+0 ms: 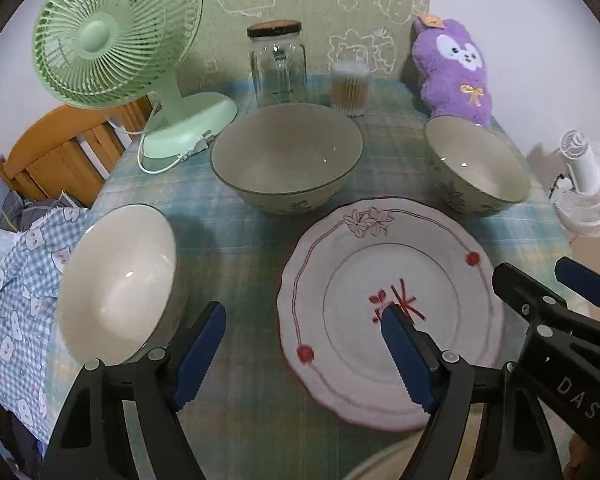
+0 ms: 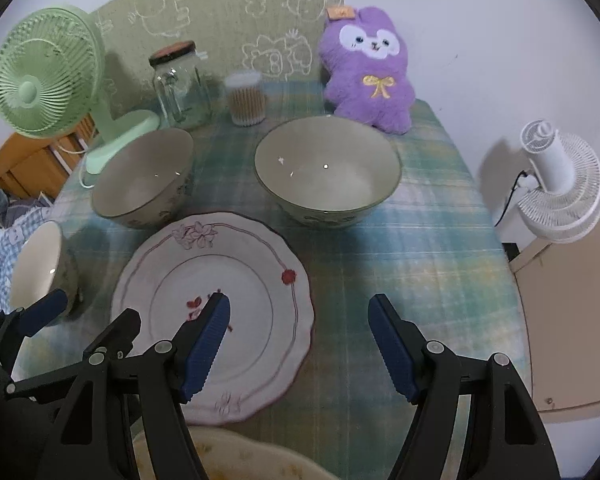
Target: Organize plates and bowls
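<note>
White plate point(image 1: 392, 304) lies beneath spread, empty fingers of left gripper point(image 1: 304, 344) and right gripper point(image 2: 300, 344).

home: plush toy point(image 2: 368, 76), tablecloth point(image 2: 412, 248)

A scalloped white plate point(image 1: 392, 312) is lying flat at the centre of the checked cloth, carrying a thin red line, red dots, outlined flowers on its rim at 12 o'clock and a red sprig in its well. 3 bowls, all upright and empty, are standing apart around it. The middle bowl point(image 1: 286, 156), cream inside with a dark rim and leaf marks outside, is sitting at 11 o'clock of the plate. A matching right bowl point(image 1: 474, 164) is sitting at 1 o'clock. The left bowl point(image 1: 118, 280), white inside, is sitting at 9 o'clock. Another pale dish's edge point(image 2: 236, 456) is showing at 6 o'clock.
</note>
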### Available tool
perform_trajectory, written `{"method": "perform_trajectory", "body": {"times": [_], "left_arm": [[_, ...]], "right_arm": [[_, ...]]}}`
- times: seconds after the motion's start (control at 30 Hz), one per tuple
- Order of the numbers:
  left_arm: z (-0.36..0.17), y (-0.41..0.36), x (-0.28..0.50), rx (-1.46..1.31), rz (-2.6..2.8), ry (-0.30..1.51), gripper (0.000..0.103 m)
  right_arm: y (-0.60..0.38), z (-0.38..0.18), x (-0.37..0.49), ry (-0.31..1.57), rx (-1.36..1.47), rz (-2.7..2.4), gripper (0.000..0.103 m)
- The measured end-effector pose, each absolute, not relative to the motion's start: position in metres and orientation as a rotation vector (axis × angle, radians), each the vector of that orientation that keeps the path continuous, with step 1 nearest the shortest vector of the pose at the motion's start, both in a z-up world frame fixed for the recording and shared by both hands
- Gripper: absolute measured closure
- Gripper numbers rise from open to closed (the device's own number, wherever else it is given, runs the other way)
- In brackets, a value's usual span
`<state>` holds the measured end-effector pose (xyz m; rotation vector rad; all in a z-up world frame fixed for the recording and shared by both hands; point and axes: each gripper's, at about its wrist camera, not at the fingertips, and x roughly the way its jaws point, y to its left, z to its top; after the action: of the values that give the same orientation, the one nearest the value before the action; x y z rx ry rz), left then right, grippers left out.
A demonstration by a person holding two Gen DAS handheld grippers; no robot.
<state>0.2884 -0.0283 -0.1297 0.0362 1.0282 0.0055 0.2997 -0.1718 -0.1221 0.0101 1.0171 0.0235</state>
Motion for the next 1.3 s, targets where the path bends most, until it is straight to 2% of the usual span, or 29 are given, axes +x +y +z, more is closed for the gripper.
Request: {"method": "perform_trajectory", "body": {"times": [0.13,0.23,0.33,0.47,0.6,0.67,0.73,1.3], "left_arm": [[-0.146,-0.027,0.303,0.029,0.029,1.043,0.023],[-0.158,-0.026,0.312,0.019,0.032,1.073,0.033],[-0.169,-0.025,0.318,0.009,0.039,1.1,0.039],[-0.176,-0.023,0.321,-0.015,0.03,1.112,0.042],[-0.176,-0.024,0.322,-0.036,0.024,1.116,0.042],[-0.175,-0.027,0.322,-0.02,0.027,1.122,0.042],[-0.174,-0.03,0.323,-0.002,0.008,1.124,0.05],[-0.16,-0.028,0.325,0.002,0.013,1.112,0.052]], "right_arm": [[-0.169,-0.14,0.317,1.029,0.007,0.03,0.028],[-0.167,-0.152,0.327,1.045,-0.008,0.031,0.029],[-0.166,-0.166,0.334,1.071,-0.01,0.029,0.029],[-0.165,-0.177,0.34,1.102,0.002,0.059,0.032],[-0.162,-0.187,0.345,1.144,0.009,0.083,0.045],[-0.161,-0.187,0.346,1.139,0.018,0.091,0.049],[-0.158,-0.186,0.346,1.134,0.006,0.086,0.051],[-0.153,-0.171,0.345,1.151,0.016,0.051,0.051]]}}
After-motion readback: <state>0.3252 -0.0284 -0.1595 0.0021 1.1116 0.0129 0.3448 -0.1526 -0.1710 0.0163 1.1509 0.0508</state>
